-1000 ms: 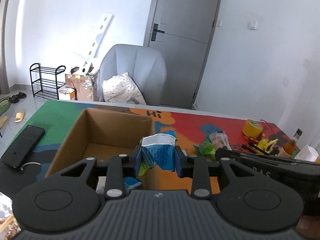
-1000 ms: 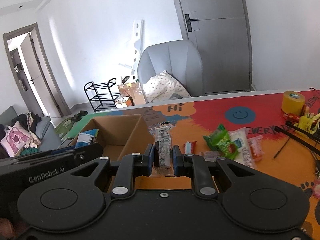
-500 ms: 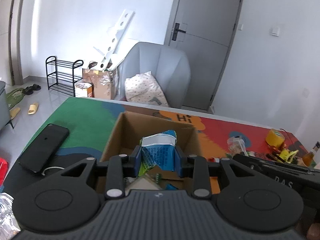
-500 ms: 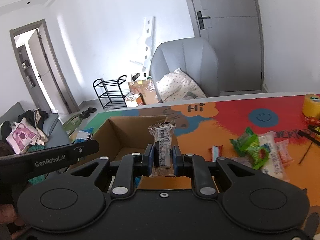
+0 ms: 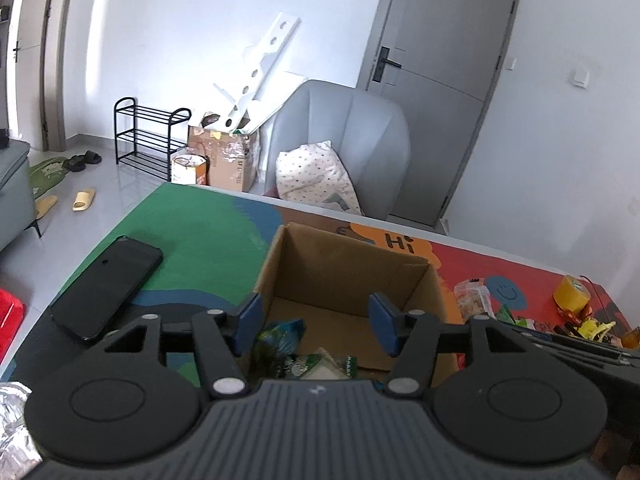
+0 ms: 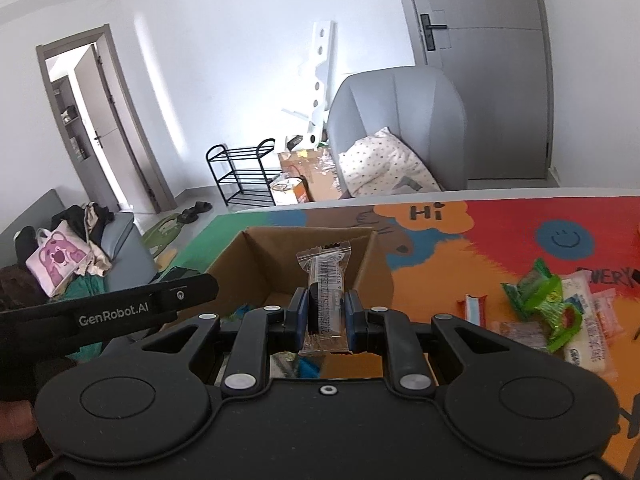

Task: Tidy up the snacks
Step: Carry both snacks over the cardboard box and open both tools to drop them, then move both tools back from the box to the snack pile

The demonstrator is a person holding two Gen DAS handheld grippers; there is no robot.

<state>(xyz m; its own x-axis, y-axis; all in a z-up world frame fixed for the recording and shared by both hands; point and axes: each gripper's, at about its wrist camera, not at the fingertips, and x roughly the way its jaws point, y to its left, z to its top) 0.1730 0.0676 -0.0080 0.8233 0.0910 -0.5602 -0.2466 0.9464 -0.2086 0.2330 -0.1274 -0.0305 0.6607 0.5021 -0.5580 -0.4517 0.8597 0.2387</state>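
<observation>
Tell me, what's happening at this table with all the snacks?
A person is sorting snacks into a cardboard box with two hand-held grippers. The left gripper is opening above the box with nothing between its jaws. The right gripper is shut on a clear-wrapped snack bar over the box. More snacks lie on the table.

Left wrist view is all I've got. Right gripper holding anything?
Observer: Yes. The right gripper is shut on a clear-wrapped snack bar.
Operator: Where is it relative to the box?
Observer: In the right wrist view the bar stands upright in front of the cardboard box opening.
Operator: Any small items outside the box?
Observer: A red-and-white stick packet lies on the mat, right of the box.
</observation>
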